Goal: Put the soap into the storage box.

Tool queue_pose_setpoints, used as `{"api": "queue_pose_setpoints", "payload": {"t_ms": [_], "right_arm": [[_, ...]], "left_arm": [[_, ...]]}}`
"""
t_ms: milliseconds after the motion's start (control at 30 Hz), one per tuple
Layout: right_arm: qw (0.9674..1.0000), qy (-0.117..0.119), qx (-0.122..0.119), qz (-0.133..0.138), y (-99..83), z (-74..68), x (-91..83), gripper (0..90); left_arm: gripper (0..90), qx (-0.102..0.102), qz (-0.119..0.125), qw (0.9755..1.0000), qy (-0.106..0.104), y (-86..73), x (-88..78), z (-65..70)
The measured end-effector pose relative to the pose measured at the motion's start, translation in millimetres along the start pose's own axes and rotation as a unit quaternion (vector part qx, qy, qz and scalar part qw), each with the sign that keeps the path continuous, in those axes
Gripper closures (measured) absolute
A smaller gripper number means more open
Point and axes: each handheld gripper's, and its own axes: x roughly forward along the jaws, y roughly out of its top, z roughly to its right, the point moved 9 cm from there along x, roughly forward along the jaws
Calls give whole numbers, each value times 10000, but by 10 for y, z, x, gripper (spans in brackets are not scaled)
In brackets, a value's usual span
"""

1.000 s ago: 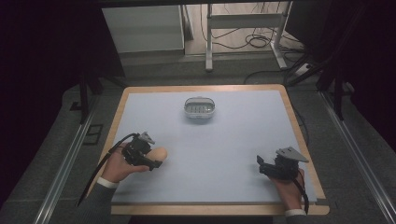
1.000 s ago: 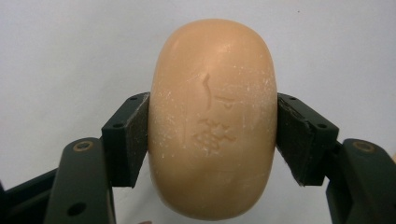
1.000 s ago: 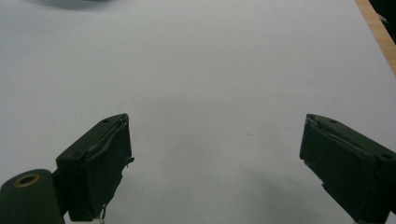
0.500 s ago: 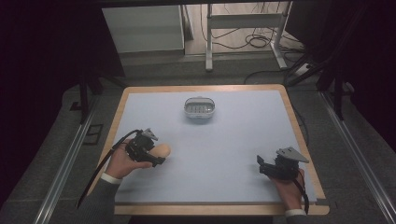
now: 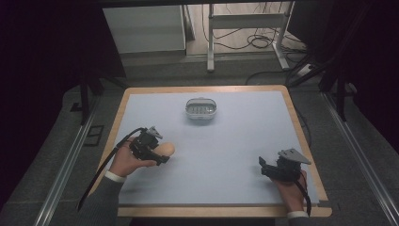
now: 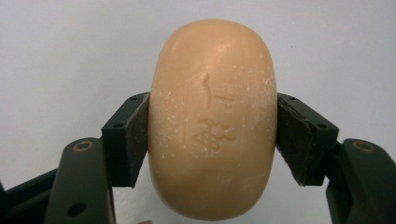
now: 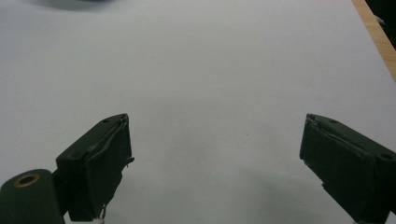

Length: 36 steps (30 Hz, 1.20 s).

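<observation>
A tan oval bar of soap [image 6: 212, 119] with stamped lettering sits between both pads of my left gripper [image 6: 212, 135], which is shut on it. In the high view the soap [image 5: 166, 149] sticks out to the right of the left gripper [image 5: 160, 153], a little above the pale blue mat at the left front. A white oval soap dish [image 5: 201, 108] with a ribbed insert stands at the back middle of the mat. My right gripper [image 5: 261, 165] rests near the front right corner; its jaws stand wide open [image 7: 217, 163] over bare mat.
The pale blue mat [image 5: 226, 141] covers a wooden-edged table [image 5: 301, 136]. The table's right edge [image 7: 378, 37] runs close beside the right gripper. Dark floor, metal rails and cables surround the table.
My left gripper with the soap has shifted slightly toward the back of the table. The right gripper has stayed put.
</observation>
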Motion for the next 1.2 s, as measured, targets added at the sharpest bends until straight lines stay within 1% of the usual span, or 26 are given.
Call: {"api": "queue_pose_setpoints", "payload": {"t_ms": [600,667,900,1100,1200], "right_arm": [[10000,-9,0,-6,-1,0,1,92],[10000,-5,-8,-10,-1,-1,1,92],[10000,-2,-17,-10,-1,-2,0,92],[10000,-4,-19,-11,-2,-1,1,92],[10000,-5,-18,-14,-2,-1,1,92]], "left_arm": [[324,24,43,10000,54,111,24,-39],[324,10,69,10000,25,124,31,-43],[324,-8,40,10000,24,122,40,-63],[324,-40,27,10000,34,129,53,-107],[324,-96,82,9999,38,151,56,-137]]}}
